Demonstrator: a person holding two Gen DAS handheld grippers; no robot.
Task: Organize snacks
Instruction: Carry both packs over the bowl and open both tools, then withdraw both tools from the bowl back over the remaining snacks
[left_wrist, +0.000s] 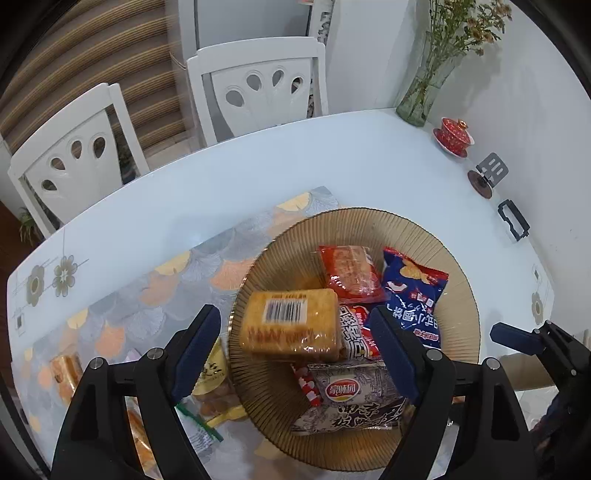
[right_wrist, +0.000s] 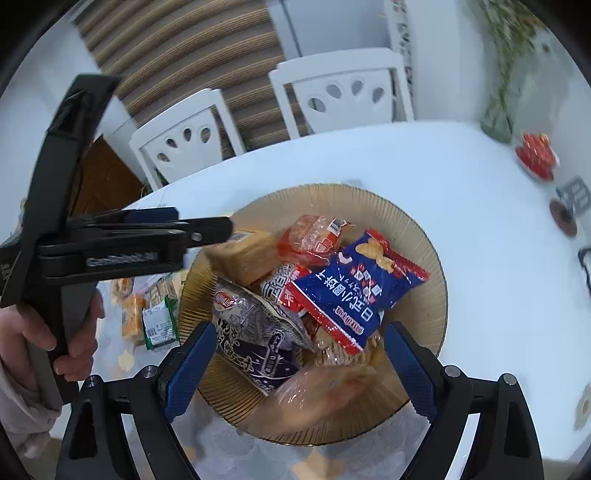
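A ribbed amber glass plate (left_wrist: 458, 325) (right_wrist: 428, 295) holds several snack packs. A yellow cracker pack with a barcode (left_wrist: 291, 325) (right_wrist: 243, 258) drops or rests between the fingers of my open left gripper (left_wrist: 295, 350), over the plate's left part. A red pack (left_wrist: 349, 273), a blue chip bag (left_wrist: 415, 295) (right_wrist: 354, 291) and a grey-white bag (left_wrist: 354, 398) (right_wrist: 255, 325) lie in the plate. My right gripper (right_wrist: 299, 365) is open above the plate's near side, with a blurred clear-wrapped pack (right_wrist: 314, 398) just below it, free of the fingers.
More snack packs (left_wrist: 210, 387) (right_wrist: 147, 310) lie on the patterned mat (left_wrist: 147, 295) left of the plate. Two white chairs (left_wrist: 255, 85) stand behind the table. A vase (left_wrist: 424, 92), a red lidded cup (left_wrist: 454, 134) and small black items (left_wrist: 487, 173) sit at the far right.
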